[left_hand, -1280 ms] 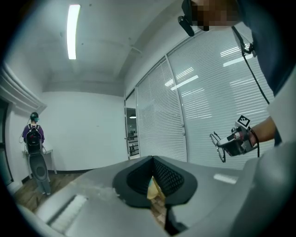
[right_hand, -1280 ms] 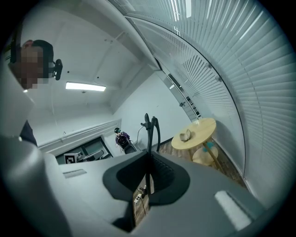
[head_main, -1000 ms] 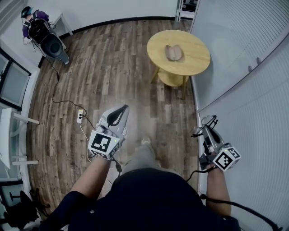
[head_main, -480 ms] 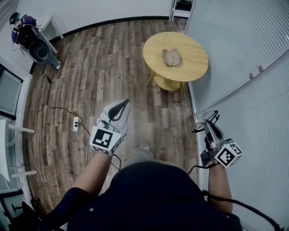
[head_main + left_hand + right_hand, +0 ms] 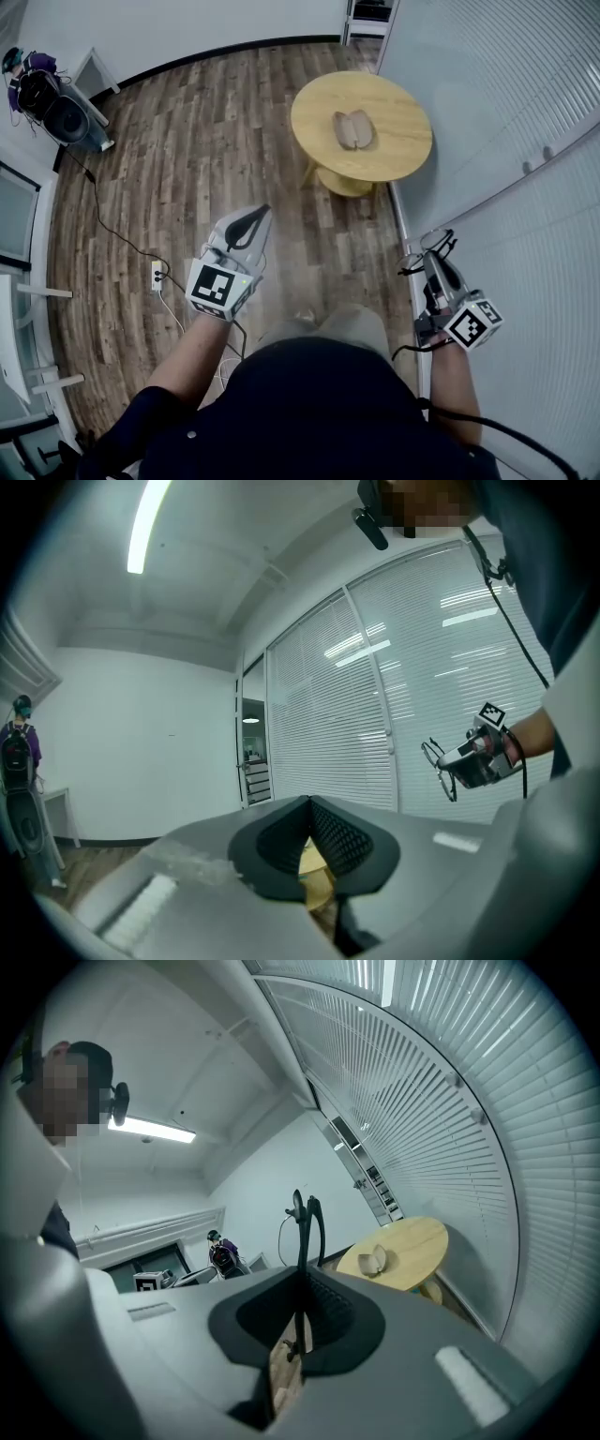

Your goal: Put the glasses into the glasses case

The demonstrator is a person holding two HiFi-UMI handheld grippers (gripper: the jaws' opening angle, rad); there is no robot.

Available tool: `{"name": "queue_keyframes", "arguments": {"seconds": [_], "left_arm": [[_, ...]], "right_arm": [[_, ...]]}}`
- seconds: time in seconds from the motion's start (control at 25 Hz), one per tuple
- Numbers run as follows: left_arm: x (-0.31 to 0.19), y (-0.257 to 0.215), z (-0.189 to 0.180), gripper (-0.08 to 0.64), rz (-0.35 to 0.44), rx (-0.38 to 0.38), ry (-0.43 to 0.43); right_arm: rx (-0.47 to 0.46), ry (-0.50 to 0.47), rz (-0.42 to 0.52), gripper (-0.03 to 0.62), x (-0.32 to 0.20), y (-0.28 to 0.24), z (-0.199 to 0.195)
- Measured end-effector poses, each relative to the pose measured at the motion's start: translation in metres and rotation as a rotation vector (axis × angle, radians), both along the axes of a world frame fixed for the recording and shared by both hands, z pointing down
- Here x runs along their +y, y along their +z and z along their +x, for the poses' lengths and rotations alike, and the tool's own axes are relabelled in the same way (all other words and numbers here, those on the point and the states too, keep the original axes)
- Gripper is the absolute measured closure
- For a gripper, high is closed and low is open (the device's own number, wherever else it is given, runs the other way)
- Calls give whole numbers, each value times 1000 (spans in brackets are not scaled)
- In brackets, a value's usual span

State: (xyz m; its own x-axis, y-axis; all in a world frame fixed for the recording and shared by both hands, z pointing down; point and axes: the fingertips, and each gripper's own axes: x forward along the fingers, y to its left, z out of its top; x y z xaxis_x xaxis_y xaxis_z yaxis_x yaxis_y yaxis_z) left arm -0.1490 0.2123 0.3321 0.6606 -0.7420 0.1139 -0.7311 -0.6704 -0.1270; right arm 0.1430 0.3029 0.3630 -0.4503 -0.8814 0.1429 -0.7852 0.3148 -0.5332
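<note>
My right gripper [image 5: 429, 264] is shut on a pair of thin dark-framed glasses [image 5: 427, 249], held close to the blinds on the right. In the right gripper view the glasses [image 5: 302, 1215] stick up from the closed jaws [image 5: 300, 1283]. The tan glasses case [image 5: 353, 129] lies open on the round yellow table [image 5: 394, 150] ahead; the case [image 5: 372, 1260] and table [image 5: 417, 1244] also show there. My left gripper [image 5: 255, 220] hangs over the wooden floor, jaws together and empty [image 5: 309, 805]. The left gripper view catches the right gripper [image 5: 473, 757] with the glasses [image 5: 439, 761].
White blinds [image 5: 525, 122] run along the right side, close to my right hand. A power strip [image 5: 156, 275] with cables lies on the floor at left. A person beside dark equipment [image 5: 52, 98] is at the far left corner. White furniture legs [image 5: 33, 291] stand left.
Both grippers have been carried forward across the floor, so the table and case now sit nearer. The grip on the glasses is unchanged.
</note>
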Motion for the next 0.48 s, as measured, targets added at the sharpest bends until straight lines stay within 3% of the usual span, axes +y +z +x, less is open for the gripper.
{"name": "queue_keyframes", "arguments": {"seconds": [0.48], "left_arm": [[-58,18,30,554,-58,10,23]], "right_arm": [[-3,-29,-39,569,-55,5,15]]}}
